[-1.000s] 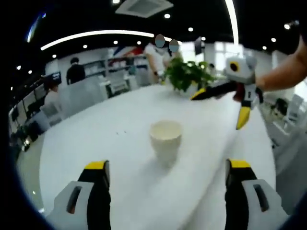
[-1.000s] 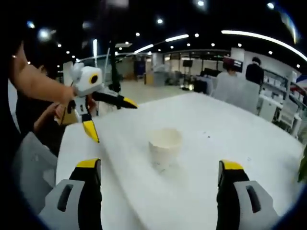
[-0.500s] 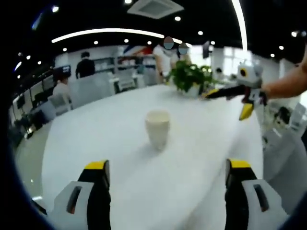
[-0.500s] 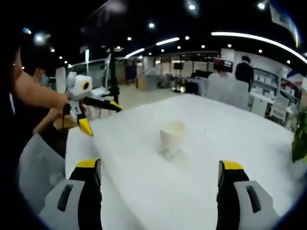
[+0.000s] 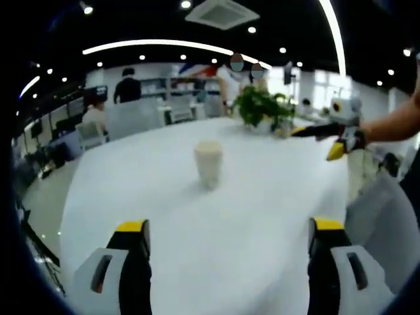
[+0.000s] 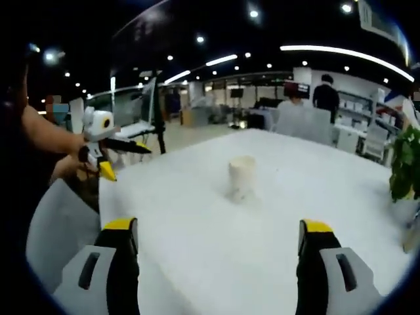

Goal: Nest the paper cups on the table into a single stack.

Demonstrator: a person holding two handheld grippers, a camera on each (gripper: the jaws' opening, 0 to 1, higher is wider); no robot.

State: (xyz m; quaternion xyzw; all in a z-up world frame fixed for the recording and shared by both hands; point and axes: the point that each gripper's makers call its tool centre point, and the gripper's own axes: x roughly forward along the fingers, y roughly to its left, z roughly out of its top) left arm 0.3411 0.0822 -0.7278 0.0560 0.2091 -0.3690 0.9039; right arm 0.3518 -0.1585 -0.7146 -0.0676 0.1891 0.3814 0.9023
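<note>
Cup stack (image 5: 209,163) is standing upright at centre frame on the white surface (image 5: 216,236), well ahead of both grippers, left (image 5: 226,262) and right (image 6: 220,262), whose fingers are spreading empty.

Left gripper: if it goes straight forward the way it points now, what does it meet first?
Probably the paper cup standing upright on the white table. It sits ahead, slightly left of the line between the open left gripper jaws, with bare table in between. Depth is unclear, so it may pass narrowly beside it.
</note>
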